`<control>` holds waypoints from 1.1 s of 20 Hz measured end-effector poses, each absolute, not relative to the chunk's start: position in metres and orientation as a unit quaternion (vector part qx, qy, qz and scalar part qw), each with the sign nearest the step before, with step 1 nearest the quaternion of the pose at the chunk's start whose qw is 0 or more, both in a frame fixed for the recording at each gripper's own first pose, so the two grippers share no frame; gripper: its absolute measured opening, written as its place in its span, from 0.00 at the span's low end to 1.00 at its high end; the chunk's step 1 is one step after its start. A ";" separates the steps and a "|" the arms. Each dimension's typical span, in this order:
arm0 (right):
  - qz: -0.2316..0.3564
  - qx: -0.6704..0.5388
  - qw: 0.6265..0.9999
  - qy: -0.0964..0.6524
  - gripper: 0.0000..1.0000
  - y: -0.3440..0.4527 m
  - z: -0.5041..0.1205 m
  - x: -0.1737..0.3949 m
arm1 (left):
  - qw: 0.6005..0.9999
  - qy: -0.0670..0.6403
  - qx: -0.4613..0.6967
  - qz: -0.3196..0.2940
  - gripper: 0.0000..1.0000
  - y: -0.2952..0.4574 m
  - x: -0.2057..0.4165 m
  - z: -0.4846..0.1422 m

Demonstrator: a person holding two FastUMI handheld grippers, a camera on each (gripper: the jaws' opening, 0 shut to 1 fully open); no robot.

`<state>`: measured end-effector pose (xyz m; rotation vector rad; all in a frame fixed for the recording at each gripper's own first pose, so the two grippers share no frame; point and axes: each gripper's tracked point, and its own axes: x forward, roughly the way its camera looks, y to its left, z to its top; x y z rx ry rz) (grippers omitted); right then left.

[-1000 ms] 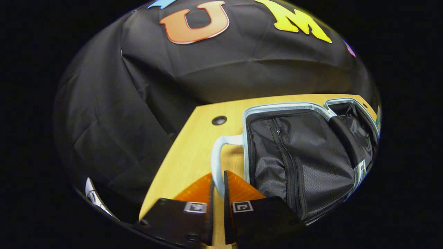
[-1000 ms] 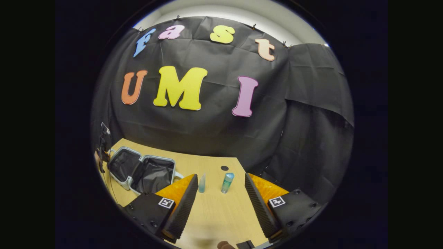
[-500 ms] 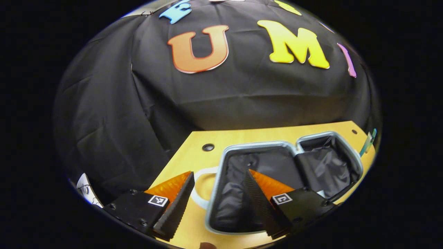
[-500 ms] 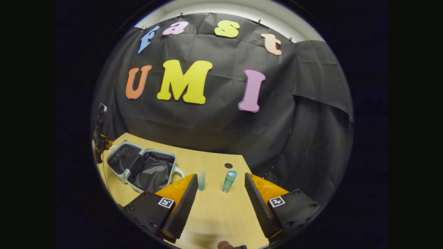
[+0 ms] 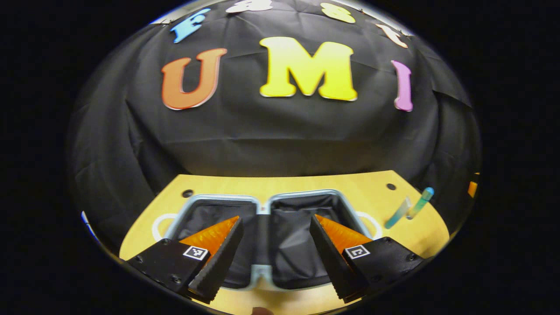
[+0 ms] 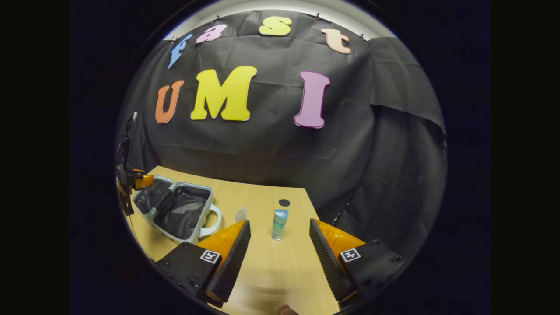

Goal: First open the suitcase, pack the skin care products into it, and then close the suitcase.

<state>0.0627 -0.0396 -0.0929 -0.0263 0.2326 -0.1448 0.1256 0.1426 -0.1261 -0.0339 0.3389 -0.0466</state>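
so, suitcase [image 5: 262, 227]: lying flat and spread open on the wooden table [image 5: 306, 183], both dark-lined halves up, a pale handle at each outer end.
left gripper [image 5: 275, 238]: hovering over the open case, fingers spread wide, nothing between them.
right gripper [image 6: 279, 247]: above the bare tabletop, fingers spread apart, empty.
skin care bottle [image 6: 278, 224]: teal, upright on the table ahead of the right gripper, apart from the case.
skin care tube [image 6: 241, 214]: small, clear, between bottle and suitcase.

In the right gripper view, bare table [image 6: 280, 267] lies centre-bottom up to the bottle [image 6: 278, 224]; the open suitcase [image 6: 175, 210] blocks the lower left.
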 end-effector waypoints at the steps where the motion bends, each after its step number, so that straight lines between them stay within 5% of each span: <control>1: -0.073 -0.011 0.990 0.120 0.80 -0.047 -0.097 0.064 | 0.985 0.170 -0.011 -0.041 0.97 0.116 0.128 -0.126; 10: -0.082 -0.002 0.984 0.157 0.80 -0.120 -0.134 0.082 | 0.962 0.202 0.023 -0.179 0.97 -0.091 0.141 -0.173; 18: -0.071 0.000 0.975 0.210 0.80 -0.158 -0.178 0.087 | 0.952 0.252 0.026 -0.174 0.98 -0.143 0.186 -0.245; 22: -0.066 -0.011 0.972 0.225 0.80 -0.170 -0.192 0.090 | 0.947 0.274 0.034 -0.162 0.86 -0.151 0.205 -0.273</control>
